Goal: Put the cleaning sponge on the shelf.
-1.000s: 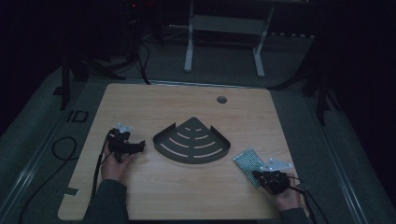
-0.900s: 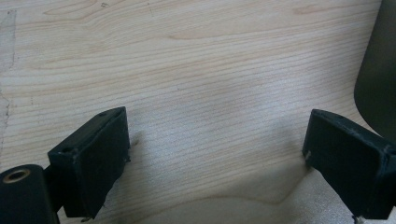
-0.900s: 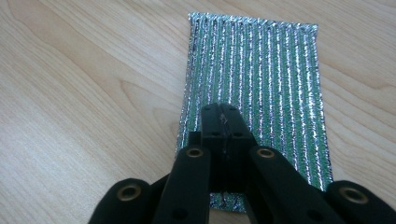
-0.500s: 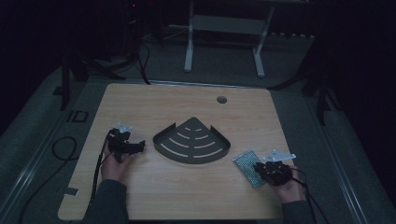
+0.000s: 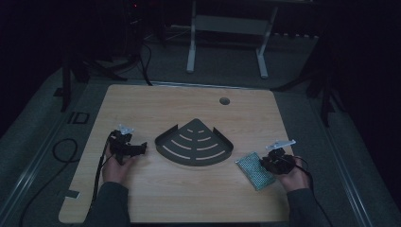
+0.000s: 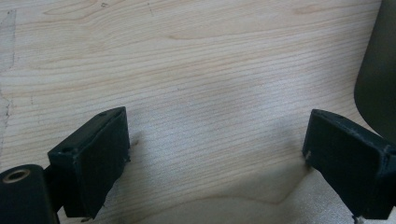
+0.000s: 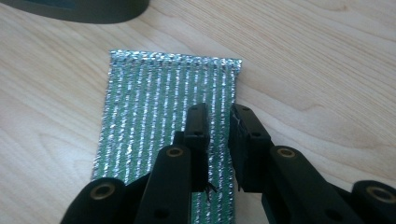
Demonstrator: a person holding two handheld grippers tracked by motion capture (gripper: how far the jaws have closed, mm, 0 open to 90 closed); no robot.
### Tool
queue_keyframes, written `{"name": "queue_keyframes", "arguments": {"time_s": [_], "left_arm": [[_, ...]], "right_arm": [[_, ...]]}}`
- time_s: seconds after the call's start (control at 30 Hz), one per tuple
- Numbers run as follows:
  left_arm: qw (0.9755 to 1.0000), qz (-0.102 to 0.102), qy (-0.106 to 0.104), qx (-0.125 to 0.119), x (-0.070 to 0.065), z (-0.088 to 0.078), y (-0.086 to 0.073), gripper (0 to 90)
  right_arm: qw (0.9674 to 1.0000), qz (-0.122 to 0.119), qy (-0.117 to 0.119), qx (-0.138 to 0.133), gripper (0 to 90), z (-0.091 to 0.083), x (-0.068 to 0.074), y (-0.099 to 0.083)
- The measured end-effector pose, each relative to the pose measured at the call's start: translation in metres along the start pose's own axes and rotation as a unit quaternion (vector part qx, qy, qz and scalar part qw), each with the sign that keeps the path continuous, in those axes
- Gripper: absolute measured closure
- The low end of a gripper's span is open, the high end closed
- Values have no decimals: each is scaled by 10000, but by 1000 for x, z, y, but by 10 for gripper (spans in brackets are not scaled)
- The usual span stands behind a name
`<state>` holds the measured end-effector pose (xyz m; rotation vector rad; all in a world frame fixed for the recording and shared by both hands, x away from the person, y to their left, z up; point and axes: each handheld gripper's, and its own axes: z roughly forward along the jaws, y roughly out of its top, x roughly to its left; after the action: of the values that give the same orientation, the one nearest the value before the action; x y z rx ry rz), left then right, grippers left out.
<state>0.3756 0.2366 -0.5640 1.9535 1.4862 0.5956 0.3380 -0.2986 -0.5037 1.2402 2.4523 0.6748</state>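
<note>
Black jaws of the right tool (image 7: 219, 135) stand nearly together, pinching the right edge of a glittery green mesh pad (image 7: 159, 116) that lies flat on the desk (image 5: 189, 198), just right of the dark fan-shaped tray (image 5: 194, 144). To lift cleanly, I'd seat the edge deeper between the jaws before raising. The left tool (image 6: 215, 158) rests left of the tray, jaws wide apart, holding nothing.

Btwn my left gripper (image 5: 140, 149) & the dark fan-shaped tray (image 5: 195, 142) lay bare table (image 5: 142, 109), room to pass. The tray's raised walls blocked the centre. My right gripper (image 5: 263, 162) sat over the sparkly green pad (image 5: 253, 169), just beside the tray's corner.
</note>
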Motion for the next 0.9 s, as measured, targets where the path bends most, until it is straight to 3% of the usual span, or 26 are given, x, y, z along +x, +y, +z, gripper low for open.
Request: {"name": "queue_keyframes", "arguments": {"time_s": [0.53,0.9], "left_arm": [[10000,-1,0,0,0,0,0,79],[10000,-2,-1,-1,0,0,0,79]], "right_arm": [[9986,90,163,493,762,9,-15,6],[9960,202,442,745,757,14,-24,5]]}}
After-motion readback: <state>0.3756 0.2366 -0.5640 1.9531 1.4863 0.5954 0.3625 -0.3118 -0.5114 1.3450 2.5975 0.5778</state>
